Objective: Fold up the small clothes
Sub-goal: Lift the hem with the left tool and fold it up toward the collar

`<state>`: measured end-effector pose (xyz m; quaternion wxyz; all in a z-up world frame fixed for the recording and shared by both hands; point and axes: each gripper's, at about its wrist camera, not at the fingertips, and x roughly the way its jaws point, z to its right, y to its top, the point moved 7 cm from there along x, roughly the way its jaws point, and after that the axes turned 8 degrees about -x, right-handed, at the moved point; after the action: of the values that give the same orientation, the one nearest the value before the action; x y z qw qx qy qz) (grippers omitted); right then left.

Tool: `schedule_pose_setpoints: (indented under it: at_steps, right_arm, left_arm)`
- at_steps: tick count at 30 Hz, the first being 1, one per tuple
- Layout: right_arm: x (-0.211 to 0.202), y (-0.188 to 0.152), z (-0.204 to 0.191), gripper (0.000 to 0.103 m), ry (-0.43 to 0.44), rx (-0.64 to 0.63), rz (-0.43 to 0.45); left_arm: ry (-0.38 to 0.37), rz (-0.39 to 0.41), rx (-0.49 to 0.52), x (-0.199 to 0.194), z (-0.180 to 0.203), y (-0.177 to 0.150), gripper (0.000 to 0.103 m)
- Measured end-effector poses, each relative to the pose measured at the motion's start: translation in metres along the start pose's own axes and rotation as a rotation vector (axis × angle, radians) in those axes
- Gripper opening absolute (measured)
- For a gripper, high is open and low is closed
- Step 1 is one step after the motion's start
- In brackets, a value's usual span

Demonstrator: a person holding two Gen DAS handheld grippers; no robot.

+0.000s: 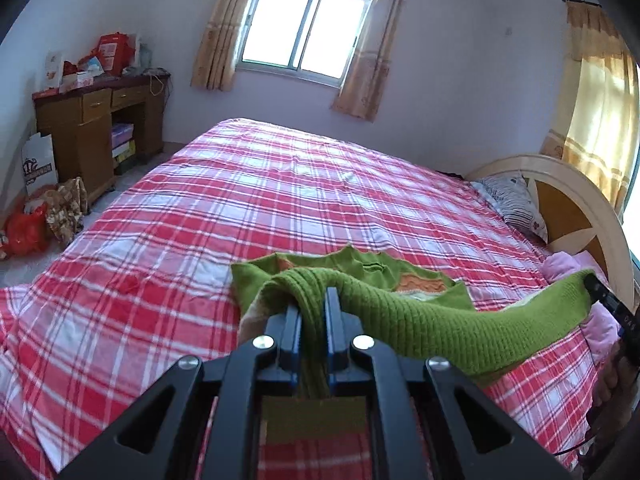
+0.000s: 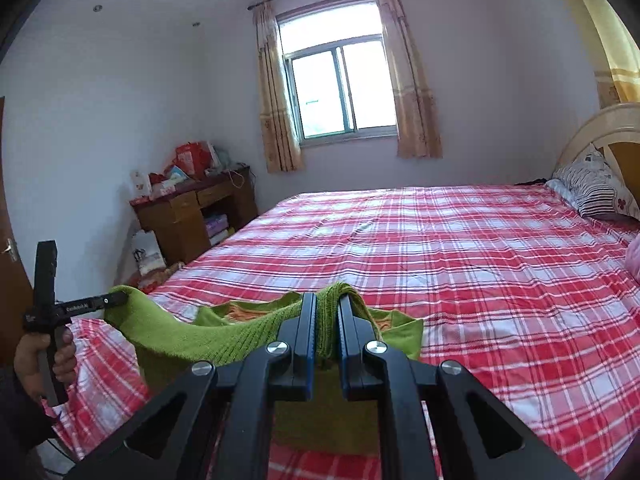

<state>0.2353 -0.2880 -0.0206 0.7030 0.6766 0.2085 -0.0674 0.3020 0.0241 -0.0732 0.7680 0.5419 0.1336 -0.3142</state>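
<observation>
The green knit sweater [image 1: 420, 320] hangs stretched between the two claws above the near part of the bed [image 1: 280, 200], its ribbed edge taut from one claw to the other. The rest of it sags below, with an orange patch showing on the lower layer.

The left claw [image 1: 314, 300] is closed tight on a bunched fold of the knit, and it tilts down toward the bed. The right claw [image 2: 324, 304] is likewise clamped on the other end of that edge, tilted less steeply. In the right wrist view the left hand [image 2: 44, 360] wraps the left claw's handle at the frame's left edge. In the left wrist view the right claw shows only as a dark bar at the right rim, with fingers [image 1: 612, 384] below it blurred and partly cut off.

Each claw's own body hides the sweater's lower hem and the bed's near edge. A pink cloth [image 1: 568, 264] lies by the headboard [image 1: 580, 200], partly hidden behind the sweater.

Beyond the sweater the plaid bed lies flat and bare up to the pillow [image 2: 596, 188]. A wooden desk [image 2: 192, 216] stands past the bed's left side, with bags [image 1: 36, 216] on the floor near it.
</observation>
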Motion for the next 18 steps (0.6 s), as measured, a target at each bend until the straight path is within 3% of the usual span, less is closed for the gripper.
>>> schedule_pose_setpoints:
  at_steps: [9,18]
  right_arm:
    - [0.072,-0.018,0.03,0.008,-0.009,0.047,-0.125]
    - [0.158,-0.056,0.059,0.008,-0.033,0.076,-0.298]
  left_arm:
    - [0.064,-0.075,0.041,0.066,-0.001,0.008,0.01]
    - [0.156,-0.193,0.07,0.148,-0.012,-0.007,0.01]
